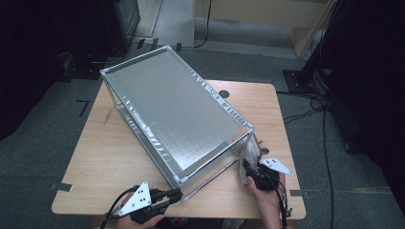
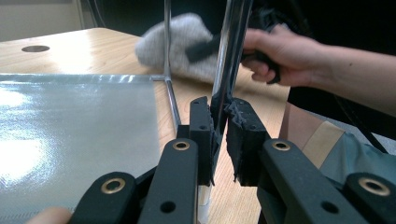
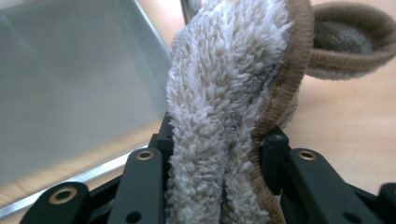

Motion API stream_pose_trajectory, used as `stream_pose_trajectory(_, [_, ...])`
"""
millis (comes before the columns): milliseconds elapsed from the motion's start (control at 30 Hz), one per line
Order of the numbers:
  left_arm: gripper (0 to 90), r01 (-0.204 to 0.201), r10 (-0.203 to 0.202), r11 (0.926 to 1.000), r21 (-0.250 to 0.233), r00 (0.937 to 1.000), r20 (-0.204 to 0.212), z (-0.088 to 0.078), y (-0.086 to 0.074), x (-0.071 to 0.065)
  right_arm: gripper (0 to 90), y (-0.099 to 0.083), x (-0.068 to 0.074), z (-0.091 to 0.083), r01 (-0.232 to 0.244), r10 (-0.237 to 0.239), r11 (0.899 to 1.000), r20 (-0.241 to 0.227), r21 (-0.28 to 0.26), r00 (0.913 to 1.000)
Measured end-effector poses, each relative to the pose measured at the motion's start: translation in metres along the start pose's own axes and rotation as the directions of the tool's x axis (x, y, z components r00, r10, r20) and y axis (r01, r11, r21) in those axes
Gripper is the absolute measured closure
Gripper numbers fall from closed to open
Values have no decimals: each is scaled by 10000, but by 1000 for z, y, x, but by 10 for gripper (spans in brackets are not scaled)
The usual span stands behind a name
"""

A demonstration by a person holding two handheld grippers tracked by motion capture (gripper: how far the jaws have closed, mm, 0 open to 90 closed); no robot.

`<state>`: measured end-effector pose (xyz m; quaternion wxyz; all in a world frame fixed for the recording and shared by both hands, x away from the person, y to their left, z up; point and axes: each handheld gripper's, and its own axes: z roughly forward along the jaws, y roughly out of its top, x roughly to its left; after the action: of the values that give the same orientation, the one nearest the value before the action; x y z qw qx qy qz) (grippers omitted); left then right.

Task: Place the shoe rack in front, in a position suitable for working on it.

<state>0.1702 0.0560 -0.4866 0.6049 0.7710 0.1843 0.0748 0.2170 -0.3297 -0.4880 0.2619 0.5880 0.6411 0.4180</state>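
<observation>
Cloth (image 3: 224, 116) between right gripper's (image 3: 218, 149) fingers (image 3: 273, 154)

Up close, the right gripper (image 3: 219, 154) has its two black jaws clamped on a folded fluffy cloth (image 3: 229, 88), cream pile with a brown stitched edge, standing upright between them. A loop of the brown edge curls off to the upper right. Left of it, the rack's grey panel (image 3: 70, 79) and metal bar (image 3: 93, 175); underneath, the wooden table (image 3: 345, 116).

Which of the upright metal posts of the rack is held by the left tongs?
The near corner post at the person's left; the left tongs clamp it, while the other posts stand free.
</observation>
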Motion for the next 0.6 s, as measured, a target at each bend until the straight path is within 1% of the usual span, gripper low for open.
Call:
stream_pose_trajectory(33, [811,0,0,10000,3,10000,-2,0,0,0,626,4,2,-6,31,-32,9996,-29,-271,10000])
stream_pose_trajectory(67, [811,-4,4,10000,7,10000,-11,0,0,0,626,13,7,-18,78,-90,9962,-138,-866,9999])
stream_pose_trajectory(133, [812,-17,17,10000,9,10000,-11,0,0,0,626,21,11,-29,166,-196,9897,-194,-1422,9996])
stream_pose_trajectory(167, [811,-25,25,10000,20,10000,-17,0,0,0,626,26,14,-37,234,-276,9830,-205,-1819,9994])
stream_pose_trajectory(200, [811,-25,25,10000,20,10000,-17,0,0,0,626,26,14,-37,234,-276,9830,-205,-1819,9994])
stream_pose_trajectory(267, [811,-27,27,10000,22,10000,-19,0,0,0,625,30,17,-45,331,-386,9747,-209,-2210,9990])
stream_pose_trajectory(333, [811,-22,23,10000,24,10000,-19,0,0,0,624,30,19,-45,399,-464,9754,-250,-2168,9986])
stream_pose_trajectory(367, [811,-13,13,10000,22,10000,-22,0,0,0,623,28,19,-42,416,-483,9790,-290,-1998,9984])
stream_pose_trajectory(400, [811,-7,7,10000,22,10000,-18,0,0,0,623,24,18,-36,429,-489,9851,-320,-1662,9983])
stream_pose_trajectory(433, [811,0,0,10000,27,10000,-3,1,0,-1,623,16,17,-26,458,-490,9936,-281,-1037,9984])
stream_pose_trajectory(467, [811,0,0,10000,27,10000,-3,1,0,-1,623,16,17,-26,458,-490,9936,-281,-1037,9984])
stream_pose_trajectory(500, [811,16,-16,10000,17,10000,11,1,0,-1,623,9,17,-18,475,-486,9973,-179,-567,9987])
stream_pose_trajectory(533, [810,0,0,10000,33,10000,55,2,0,-1,625,0,20,-8,516,-515,9986,-141,61,9986])
stream_pose_trajectory(567, [810,-13,13,10000,38,10000,74,2,0,-1,625,-4,24,-4,597,-593,9977,-126,324,9982])
stream_pose_trajectory(600, [810,-13,13,10000,38,10000,74,2,0,-1,625,-7,28,-1,788,-778,9956,-219,507,9967])
